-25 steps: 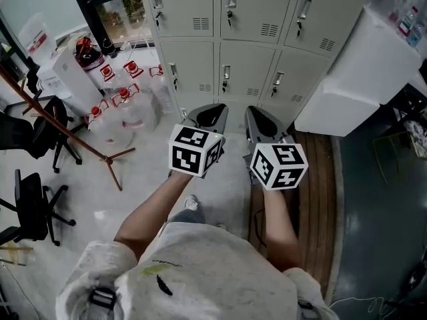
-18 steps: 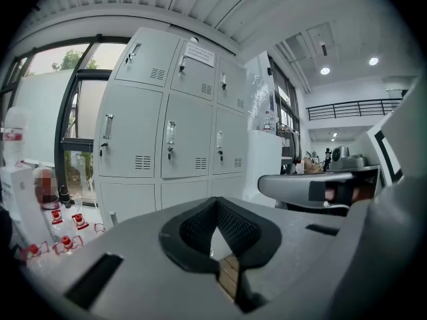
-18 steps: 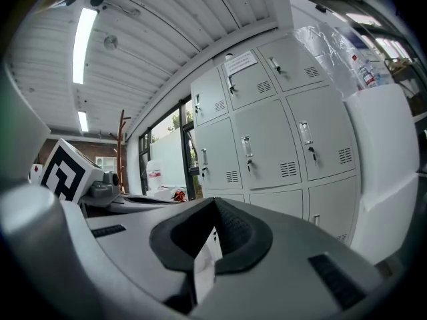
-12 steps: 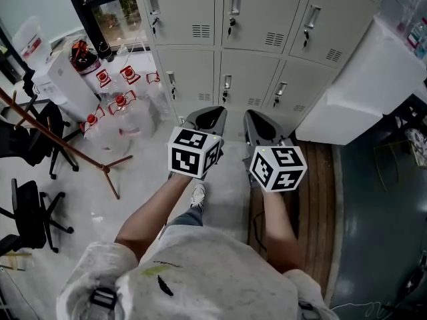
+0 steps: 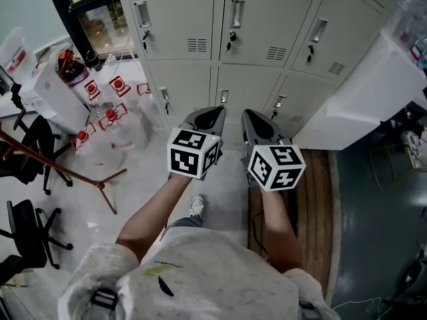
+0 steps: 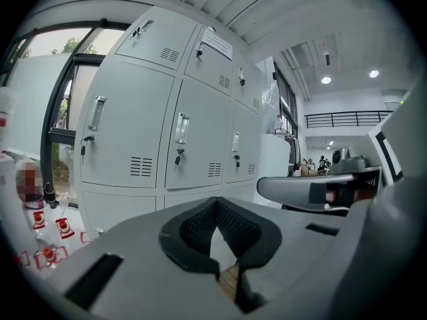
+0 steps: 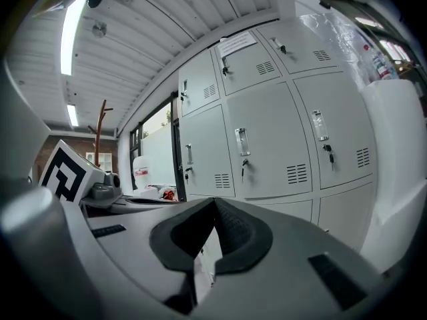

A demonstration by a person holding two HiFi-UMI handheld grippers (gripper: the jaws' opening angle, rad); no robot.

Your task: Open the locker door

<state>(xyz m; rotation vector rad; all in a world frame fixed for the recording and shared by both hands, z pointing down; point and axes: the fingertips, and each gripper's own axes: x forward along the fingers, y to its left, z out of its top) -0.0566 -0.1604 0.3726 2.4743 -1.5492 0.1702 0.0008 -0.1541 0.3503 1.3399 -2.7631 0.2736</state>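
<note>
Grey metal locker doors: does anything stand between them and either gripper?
Nothing visible does. The left gripper and right gripper, both shut and empty, hang short of the grey metal locker doors with open air between.

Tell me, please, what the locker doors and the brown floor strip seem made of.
Locker doors: likely painted sheet metal, matte pale grey, given punched vent slots. Brown floor strip: looks like wooden planks, with lengthwise seams; could be laminate.

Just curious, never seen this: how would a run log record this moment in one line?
left gripper: shut, empty | right gripper: shut, empty | locker doors: closed, untouched
</note>
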